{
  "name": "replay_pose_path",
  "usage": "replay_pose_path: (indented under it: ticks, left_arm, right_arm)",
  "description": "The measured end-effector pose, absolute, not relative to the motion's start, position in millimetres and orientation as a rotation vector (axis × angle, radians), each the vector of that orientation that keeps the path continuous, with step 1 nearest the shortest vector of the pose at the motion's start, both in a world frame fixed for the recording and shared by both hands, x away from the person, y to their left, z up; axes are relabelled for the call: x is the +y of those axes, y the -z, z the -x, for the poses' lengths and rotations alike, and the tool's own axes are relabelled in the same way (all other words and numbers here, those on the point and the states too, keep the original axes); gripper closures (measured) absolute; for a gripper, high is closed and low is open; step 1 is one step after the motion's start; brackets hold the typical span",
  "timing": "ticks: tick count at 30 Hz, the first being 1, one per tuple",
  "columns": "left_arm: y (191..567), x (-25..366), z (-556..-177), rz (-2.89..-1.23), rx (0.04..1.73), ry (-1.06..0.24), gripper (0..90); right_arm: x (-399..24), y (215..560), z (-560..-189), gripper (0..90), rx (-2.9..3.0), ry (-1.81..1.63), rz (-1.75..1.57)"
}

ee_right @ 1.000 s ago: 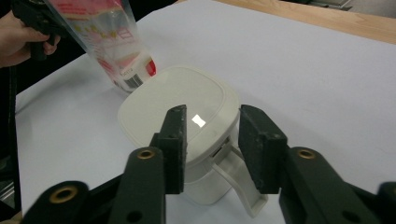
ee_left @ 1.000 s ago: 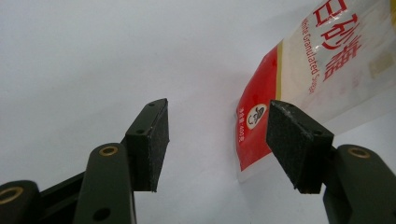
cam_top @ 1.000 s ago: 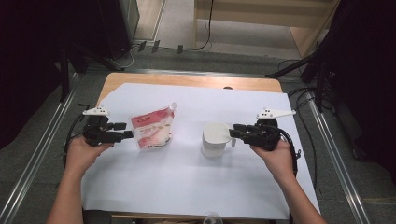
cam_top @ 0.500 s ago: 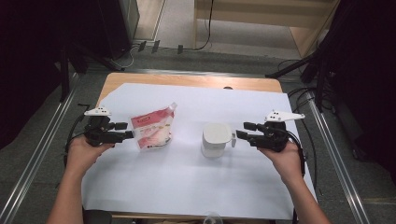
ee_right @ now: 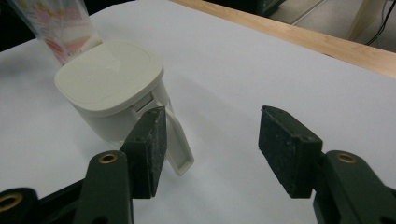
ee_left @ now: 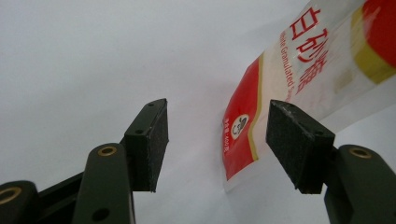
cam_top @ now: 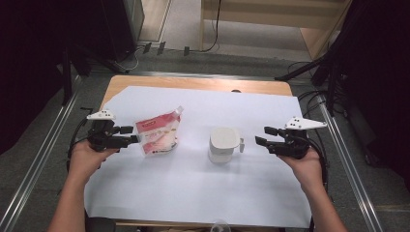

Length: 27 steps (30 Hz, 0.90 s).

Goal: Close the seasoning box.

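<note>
While both hands rest at the table:
Left gripper (cam_top: pixel 129 136): jaws apart, pouch (cam_top: pixel 157 137) edge between, unpinched.
Right gripper (cam_top: pixel 263 137): jaws just opened, empty; backed off the cup (cam_top: pixel 223 144).

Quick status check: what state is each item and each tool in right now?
Sugar pouch: standing upright on the paper, its edge between the left tool's open jaws, not pinched.
Lidded white container: upright, lid closed, handle toward the right tool, free.
Left tool: open.
Right tool: open, empty, jaws just been opening, apart from the container.
</note>
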State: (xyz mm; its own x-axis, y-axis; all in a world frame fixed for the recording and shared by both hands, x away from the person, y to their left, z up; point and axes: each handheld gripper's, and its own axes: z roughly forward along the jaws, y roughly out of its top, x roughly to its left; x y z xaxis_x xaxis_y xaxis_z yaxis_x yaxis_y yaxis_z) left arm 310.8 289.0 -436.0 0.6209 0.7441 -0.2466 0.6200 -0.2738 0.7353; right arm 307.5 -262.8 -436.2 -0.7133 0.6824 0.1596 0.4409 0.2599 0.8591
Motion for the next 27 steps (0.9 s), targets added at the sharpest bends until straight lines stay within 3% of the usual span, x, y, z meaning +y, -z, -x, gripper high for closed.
replay_pose_path:
  ticks: [27]
  left_arm:
    - [436, 289, -309, -1.999, 1.083, -0.187, 39.6]
  right_arm:
    - [-290, 460, -323, 41.7, 2.236, -1.411, -1.226]
